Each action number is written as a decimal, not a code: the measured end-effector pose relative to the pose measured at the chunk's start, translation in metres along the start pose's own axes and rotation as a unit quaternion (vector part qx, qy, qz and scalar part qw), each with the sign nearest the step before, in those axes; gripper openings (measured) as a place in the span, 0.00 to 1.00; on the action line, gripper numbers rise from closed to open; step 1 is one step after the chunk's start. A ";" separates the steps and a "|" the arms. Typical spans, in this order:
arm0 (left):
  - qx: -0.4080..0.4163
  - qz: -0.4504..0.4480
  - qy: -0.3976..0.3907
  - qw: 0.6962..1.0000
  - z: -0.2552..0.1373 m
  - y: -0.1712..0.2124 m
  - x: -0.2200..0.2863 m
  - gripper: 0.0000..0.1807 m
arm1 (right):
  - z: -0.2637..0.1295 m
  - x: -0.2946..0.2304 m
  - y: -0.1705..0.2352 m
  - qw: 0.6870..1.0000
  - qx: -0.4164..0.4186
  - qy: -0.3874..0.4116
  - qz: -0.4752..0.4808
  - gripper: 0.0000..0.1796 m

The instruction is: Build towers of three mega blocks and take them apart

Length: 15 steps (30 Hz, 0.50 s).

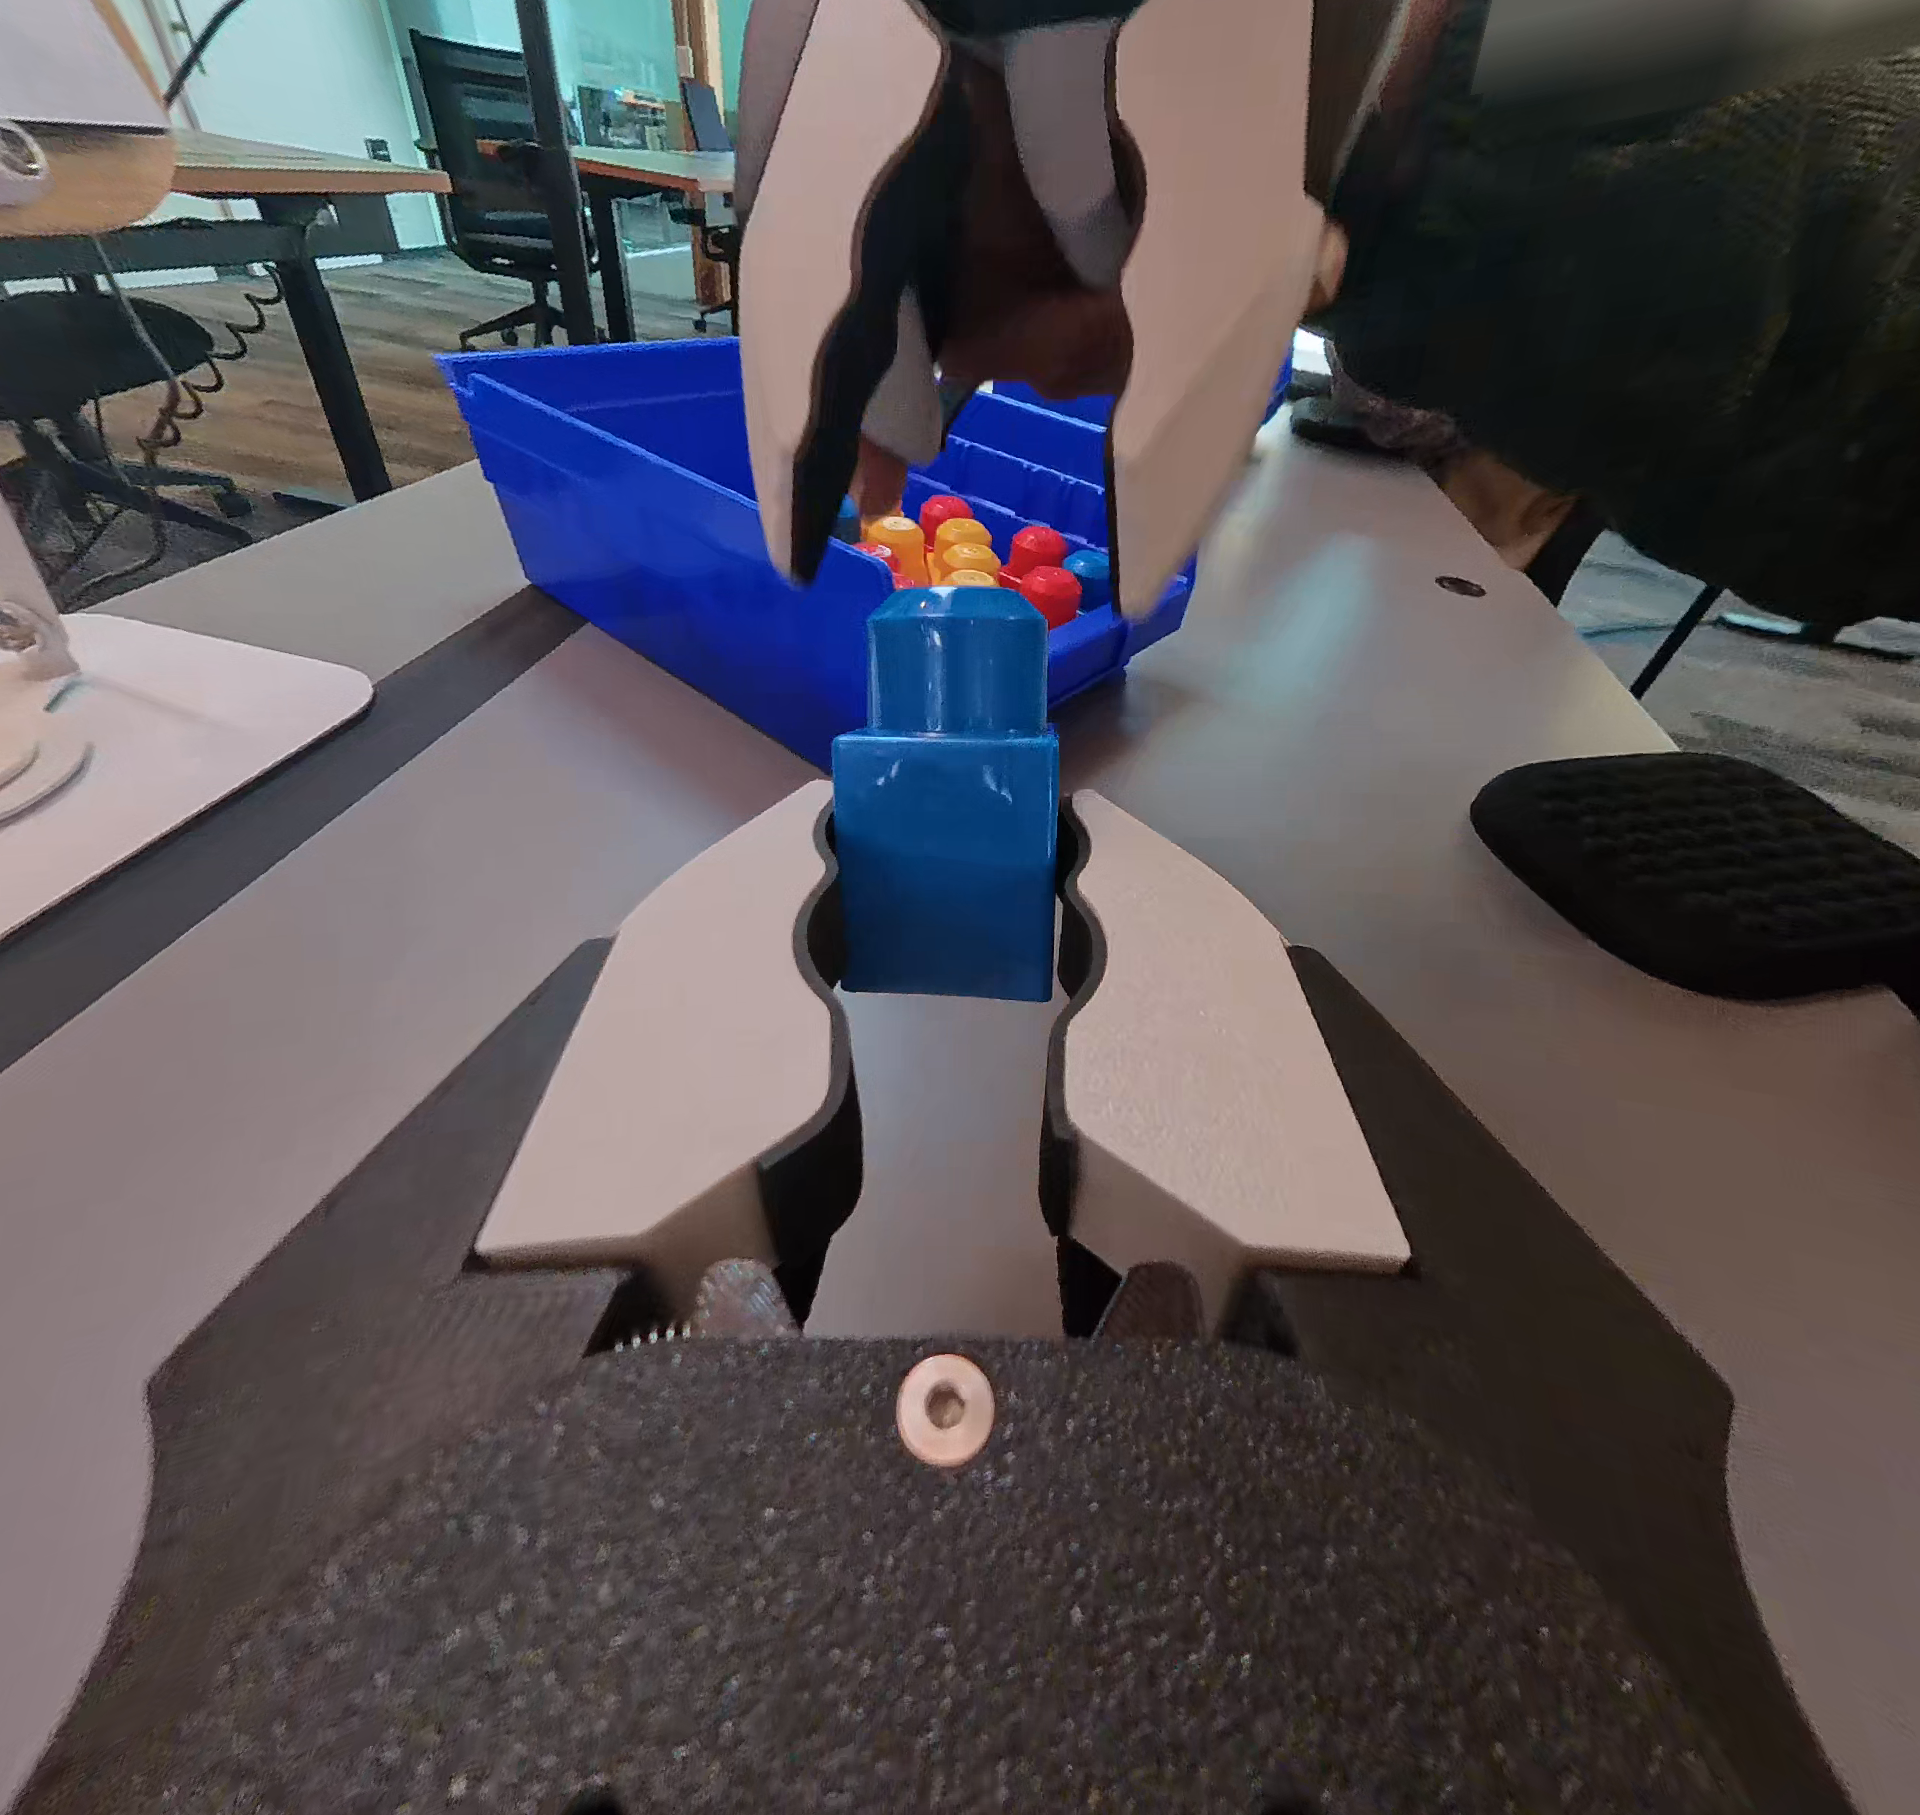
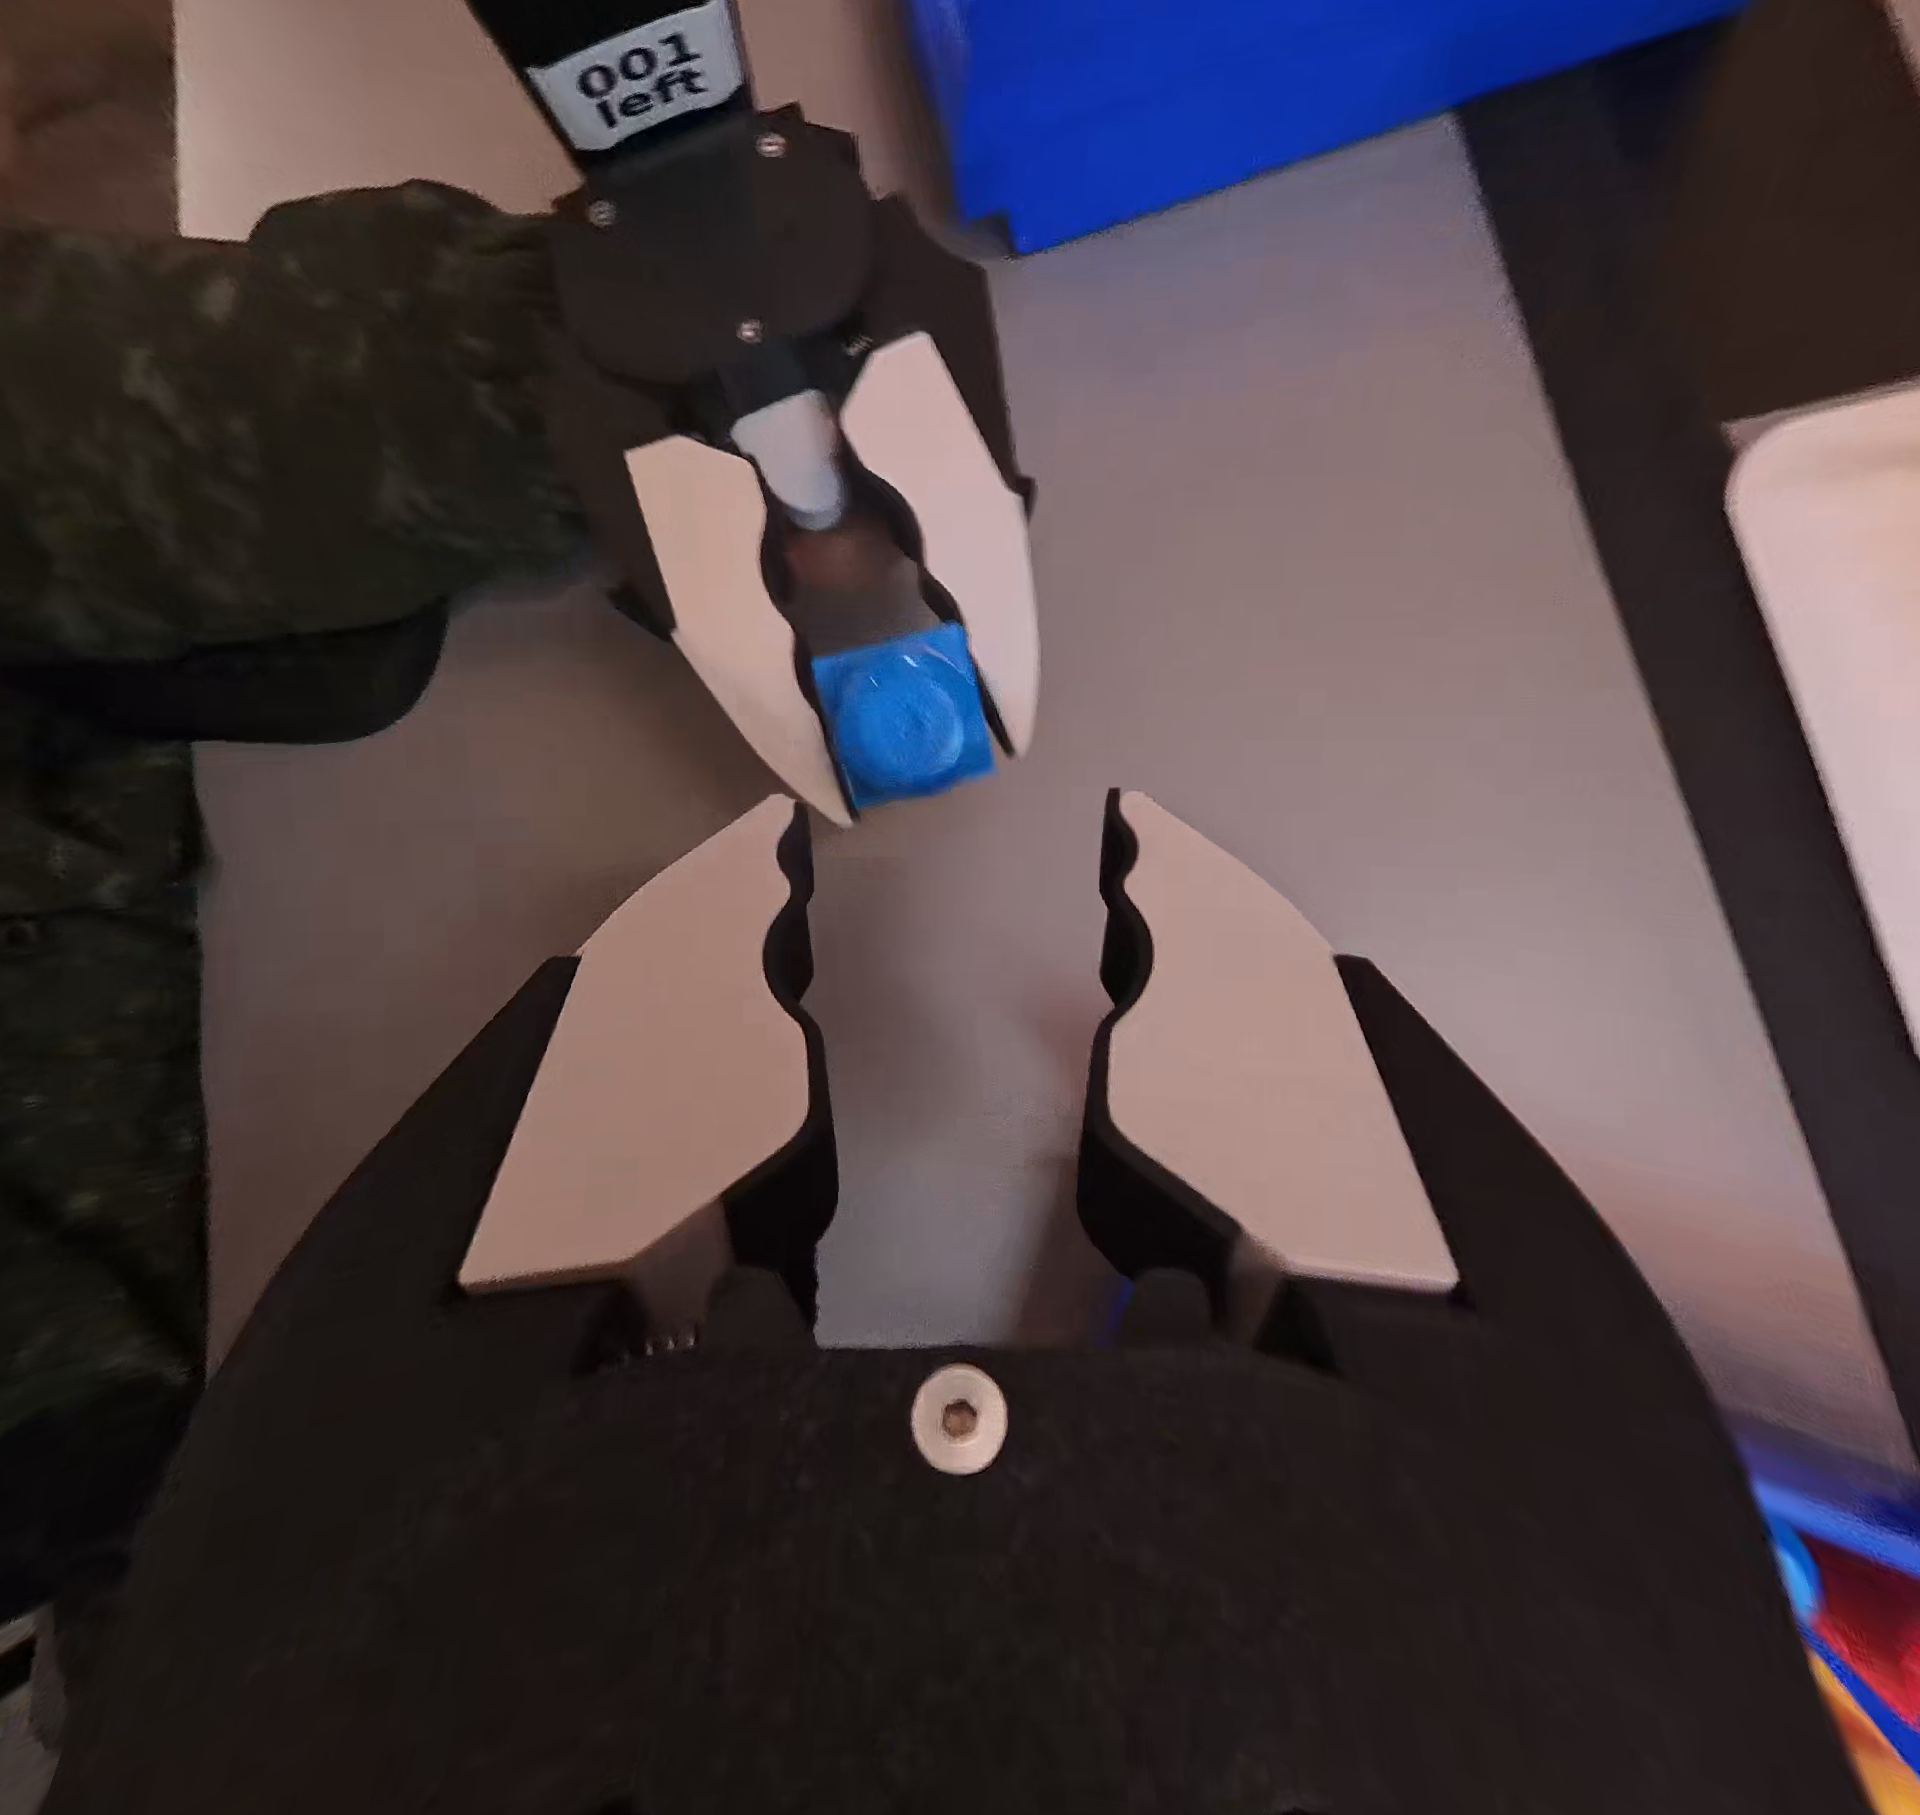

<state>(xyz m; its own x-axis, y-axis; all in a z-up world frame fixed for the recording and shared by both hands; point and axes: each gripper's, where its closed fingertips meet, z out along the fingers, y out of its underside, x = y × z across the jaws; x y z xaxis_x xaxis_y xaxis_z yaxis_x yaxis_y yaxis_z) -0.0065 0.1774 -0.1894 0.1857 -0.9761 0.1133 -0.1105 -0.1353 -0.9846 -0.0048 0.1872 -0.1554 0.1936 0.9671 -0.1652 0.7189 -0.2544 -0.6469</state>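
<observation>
My left gripper (image 1: 945, 809) is shut on a single blue mega block (image 1: 951, 830) that stands upright on the grey table, stud up. From above, the right wrist view shows the same block (image 2: 909, 721) between the left gripper's fingers (image 2: 920, 768). My right gripper (image 2: 956, 809) is open and empty. It hangs above the block, pointing down; in the left wrist view it (image 1: 961, 591) hovers just over the stud. A blue bin (image 1: 644, 508) behind holds several red, orange and blue blocks (image 1: 971, 550).
The blue bin's corner (image 2: 1299, 72) lies at the top of the right wrist view. A black mesh pad (image 1: 1714, 872) sits to the right, a white base plate (image 1: 156, 726) to the left. A dark strip (image 2: 1662, 518) crosses the table. A dark sleeve (image 2: 208, 415) reaches in from the left. The gap from one gripper's tips to the other's is roughly 4 centimeters.
</observation>
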 end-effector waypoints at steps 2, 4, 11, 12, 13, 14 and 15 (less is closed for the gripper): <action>-0.008 0.009 0.003 1.000 0.005 0.001 0.005 0.20 | 0.018 -0.010 0.003 1.000 -0.017 -0.002 -0.018 0.27; -0.019 0.022 -0.001 1.000 0.007 0.004 0.005 0.20 | 0.024 -0.015 0.000 0.999 -0.011 0.000 -0.036 0.16; 0.010 0.014 -0.114 0.993 -0.012 -0.006 -0.036 0.12 | -0.050 0.056 -0.002 0.986 0.010 0.168 0.000 0.16; 0.012 0.009 -0.140 0.990 -0.017 -0.005 -0.045 0.07 | -0.072 0.083 0.006 0.972 0.006 0.233 0.021 0.16; 0.014 0.006 -0.169 0.985 -0.022 -0.006 -0.055 0.05 | -0.094 0.110 0.019 0.954 -0.005 0.295 0.050 0.16; 0.019 0.005 -0.194 0.981 -0.027 -0.008 -0.062 0.04 | -0.115 0.134 0.036 0.935 -0.018 0.344 0.079 0.16; 0.027 0.007 -0.218 0.976 -0.032 -0.010 -0.069 0.03 | -0.132 0.155 0.057 0.917 -0.032 0.382 0.112 0.16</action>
<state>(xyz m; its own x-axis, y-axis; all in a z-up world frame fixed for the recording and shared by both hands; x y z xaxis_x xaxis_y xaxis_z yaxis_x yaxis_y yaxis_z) -0.0489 0.2403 -0.1830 0.5838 -0.8107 0.0444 -0.0664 -0.1021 -0.9926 0.1541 0.3215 -0.1193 0.7351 0.6093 0.2974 0.6370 -0.4704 -0.6107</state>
